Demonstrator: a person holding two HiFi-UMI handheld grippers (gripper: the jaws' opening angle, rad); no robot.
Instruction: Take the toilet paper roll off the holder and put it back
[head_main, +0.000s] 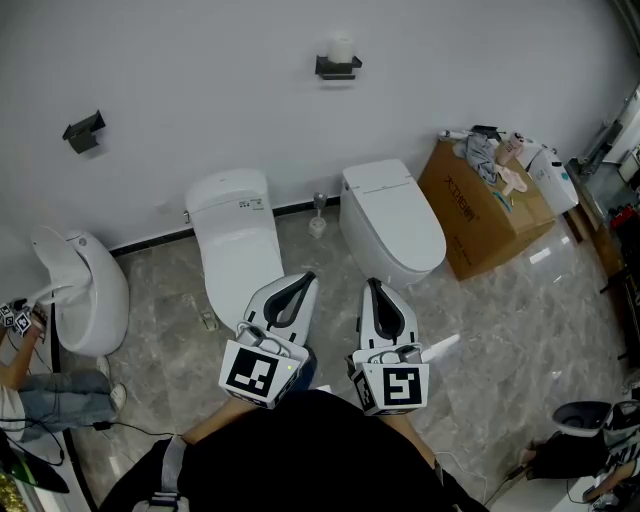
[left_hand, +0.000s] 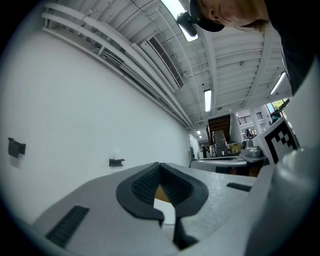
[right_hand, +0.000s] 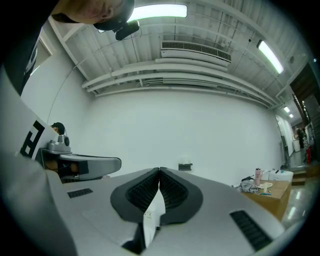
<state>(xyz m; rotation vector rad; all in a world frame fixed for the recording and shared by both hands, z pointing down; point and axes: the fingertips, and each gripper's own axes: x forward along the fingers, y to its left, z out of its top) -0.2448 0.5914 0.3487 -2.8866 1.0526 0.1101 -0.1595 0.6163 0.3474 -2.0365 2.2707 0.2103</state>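
Note:
A white toilet paper roll (head_main: 341, 48) sits on a black wall holder (head_main: 337, 68) high on the white wall, far ahead of both grippers. In the left gripper view that holder (left_hand: 116, 162) is small and left of the jaws; in the right gripper view the holder (right_hand: 185, 166) with the roll (right_hand: 185, 160) is just right of the jaw tips. My left gripper (head_main: 305, 277) and right gripper (head_main: 372, 284) are held side by side close to my body, pointing at the wall. Both have their jaws shut, with nothing gripped.
Two white toilets (head_main: 238, 240) (head_main: 390, 222) stand against the wall between me and the holder, with a toilet brush (head_main: 318, 215) between them. A second, empty black holder (head_main: 84, 131) is at the left, above a white fixture (head_main: 85, 290). A cardboard box (head_main: 480, 210) stands at the right. People sit at both lower corners.

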